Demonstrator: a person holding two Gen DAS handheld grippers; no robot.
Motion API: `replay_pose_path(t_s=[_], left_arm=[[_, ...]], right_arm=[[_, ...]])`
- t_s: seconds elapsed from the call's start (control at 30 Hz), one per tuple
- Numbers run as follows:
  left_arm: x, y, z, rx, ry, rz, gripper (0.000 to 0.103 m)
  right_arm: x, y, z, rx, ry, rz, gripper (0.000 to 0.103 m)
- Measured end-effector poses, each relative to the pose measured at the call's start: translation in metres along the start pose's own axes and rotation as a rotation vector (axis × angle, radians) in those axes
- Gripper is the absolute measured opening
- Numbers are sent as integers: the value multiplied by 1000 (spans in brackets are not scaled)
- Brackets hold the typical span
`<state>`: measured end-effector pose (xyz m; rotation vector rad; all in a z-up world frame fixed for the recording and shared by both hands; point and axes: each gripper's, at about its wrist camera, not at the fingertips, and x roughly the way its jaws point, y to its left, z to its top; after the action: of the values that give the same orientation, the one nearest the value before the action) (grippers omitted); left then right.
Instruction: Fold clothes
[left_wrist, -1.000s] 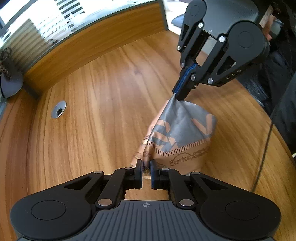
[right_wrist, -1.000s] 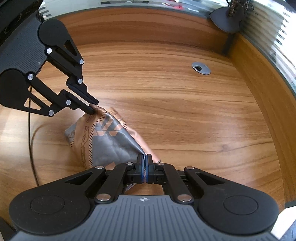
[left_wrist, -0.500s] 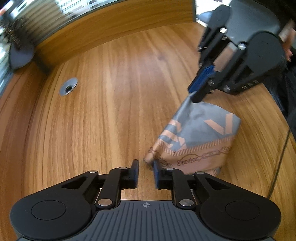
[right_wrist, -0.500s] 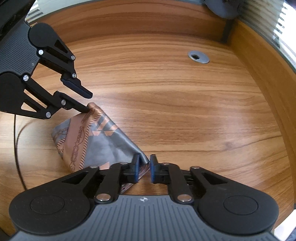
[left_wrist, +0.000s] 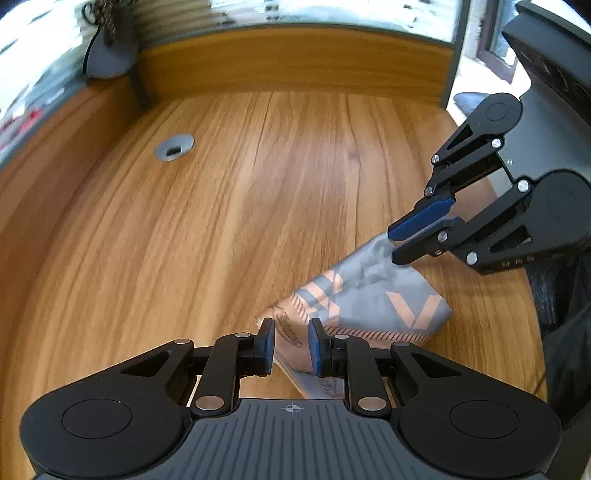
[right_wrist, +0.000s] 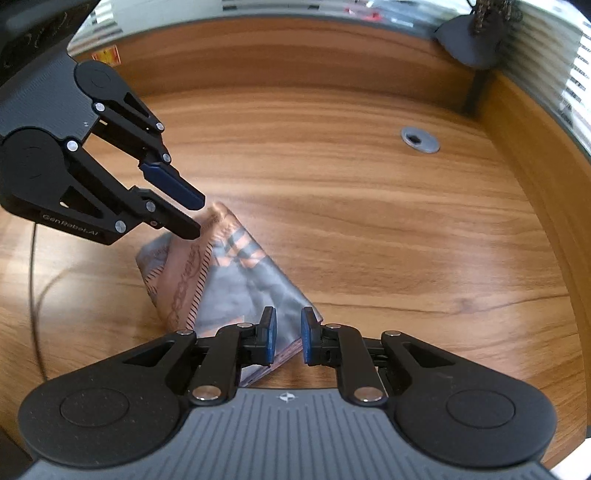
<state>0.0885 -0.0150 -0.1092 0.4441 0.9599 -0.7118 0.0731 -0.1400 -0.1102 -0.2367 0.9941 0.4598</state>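
A folded grey and copper patterned cloth (left_wrist: 373, 299) lies flat on the wooden desk (left_wrist: 229, 221); it also shows in the right wrist view (right_wrist: 229, 284). My left gripper (left_wrist: 291, 345) is open, its fingers on either side of the cloth's near corner. It also shows in the right wrist view (right_wrist: 192, 216), open just above the far corner. My right gripper (right_wrist: 287, 339) is open over the cloth's near corner. It also shows in the left wrist view (left_wrist: 397, 245), open at the far corner.
A round metal cable grommet (left_wrist: 173, 147) sits in the desk, also shown in the right wrist view (right_wrist: 420, 139). A raised wooden partition (left_wrist: 295, 62) borders the desk. A dark lamp base (right_wrist: 471, 40) stands in the corner. A black cable (right_wrist: 35, 280) runs along one side.
Both grippers were shut on the cloth's corners, holding it up. Both have opened, and the cloth now lies folded flat on the desk.
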Motion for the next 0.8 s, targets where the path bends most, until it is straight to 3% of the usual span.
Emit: replay_pose_path(t_s=[0.13, 0.23, 0.3, 0.37, 0.67, 0.8], left_arm=[[13, 0, -3, -54, 23, 19, 22], [9, 4, -1, -111, -4, 19, 25], [4, 9, -4, -135, -29, 15, 48], [1, 13, -5, -145, -51, 8, 53], [21, 36, 0, -125, -20, -77, 51], [30, 41, 1, -96, -5, -107, 43]], right_arm=[[13, -3, -4, 15, 27, -16, 16], [7, -5, -8, 56, 9, -9, 18], [0, -8, -10, 96, -9, -4, 28], [-3, -12, -12, 137, -21, -4, 38], [10, -25, -15, 183, -11, 21, 38], [17, -30, -12, 185, -4, 38, 38]])
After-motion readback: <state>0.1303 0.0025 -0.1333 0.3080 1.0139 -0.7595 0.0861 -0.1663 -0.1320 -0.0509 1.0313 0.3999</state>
